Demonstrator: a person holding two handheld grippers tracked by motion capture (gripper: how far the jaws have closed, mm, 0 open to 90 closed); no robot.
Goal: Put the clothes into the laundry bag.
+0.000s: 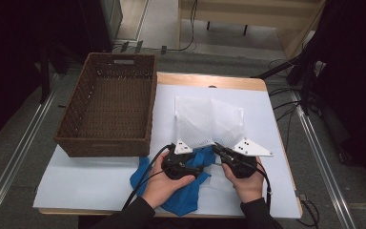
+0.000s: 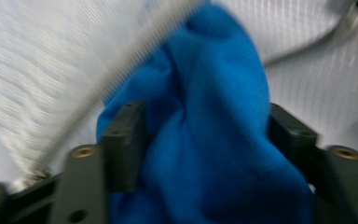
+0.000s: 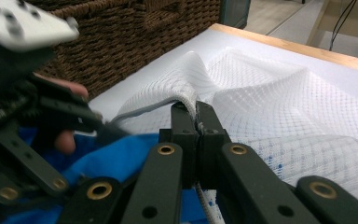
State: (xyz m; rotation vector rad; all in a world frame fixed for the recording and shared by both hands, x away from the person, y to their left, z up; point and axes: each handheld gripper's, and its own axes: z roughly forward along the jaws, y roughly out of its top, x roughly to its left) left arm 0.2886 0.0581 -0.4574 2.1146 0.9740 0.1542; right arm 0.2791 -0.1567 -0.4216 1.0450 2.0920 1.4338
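A white mesh bag point(image 1: 209, 121) lies on the white-covered table, its near edge lifted. My right gripper point(image 1: 218, 147) is shut on that zip edge, and the right gripper view shows the pinch point(image 3: 196, 112) holding the bag point(image 3: 284, 107) up. A blue cloth point(image 1: 181, 195) lies bunched at the bag's mouth and trails towards the front edge. My left gripper point(image 1: 198, 157) is shut on a thick fold of it. In the left gripper view, the cloth point(image 2: 209, 116) bulges between the jaws point(image 2: 207, 135), with the mesh point(image 2: 37, 70) and its zip edge just behind.
A large brown wicker basket point(image 1: 105, 143) stands at the table's left, close to the left hand, and its wall point(image 3: 135, 32) rises behind the bag. The white table cover point(image 1: 100, 181) is bare in front of the basket. Cables and stands are on the floor at the right.
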